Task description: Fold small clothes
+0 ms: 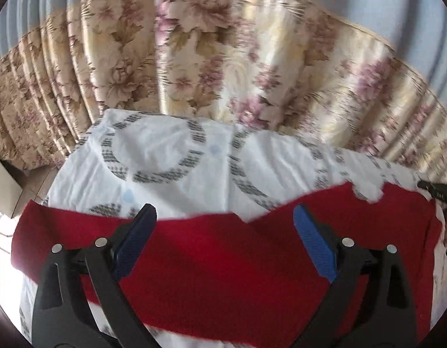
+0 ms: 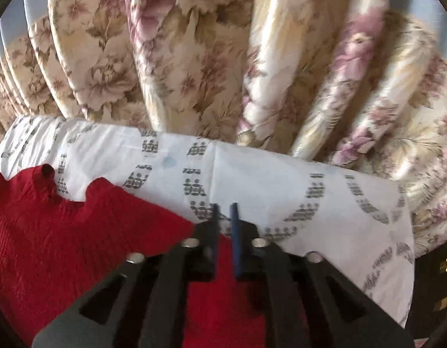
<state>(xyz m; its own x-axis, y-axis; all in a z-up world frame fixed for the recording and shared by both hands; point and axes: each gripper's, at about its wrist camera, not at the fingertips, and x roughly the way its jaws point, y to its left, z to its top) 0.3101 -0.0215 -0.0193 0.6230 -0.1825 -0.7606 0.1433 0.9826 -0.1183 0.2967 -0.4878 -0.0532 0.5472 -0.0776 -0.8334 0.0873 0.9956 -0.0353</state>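
A dark red knit garment point(image 1: 223, 264) lies spread flat on a table covered with a white patterned cloth point(image 1: 171, 150). My left gripper point(image 1: 225, 213) is open, its blue-padded fingers hovering over the garment's far edge, holding nothing. In the right wrist view the same red garment point(image 2: 64, 249) fills the lower left, with a scalloped far edge. My right gripper point(image 2: 225, 208) has its jaws nearly together over the garment's right corner; a narrow gap shows and no cloth is visible between the tips. The right gripper's body shows at the left wrist view's right edge point(image 1: 439, 192).
Floral beige and pink curtains point(image 1: 223, 58) hang close behind the table's far edge. The white cloth point(image 2: 296, 191) extends to the right of the garment. A pale box point(image 1: 6, 185) stands at the left, and dark furniture point(image 2: 438, 284) at the far right.
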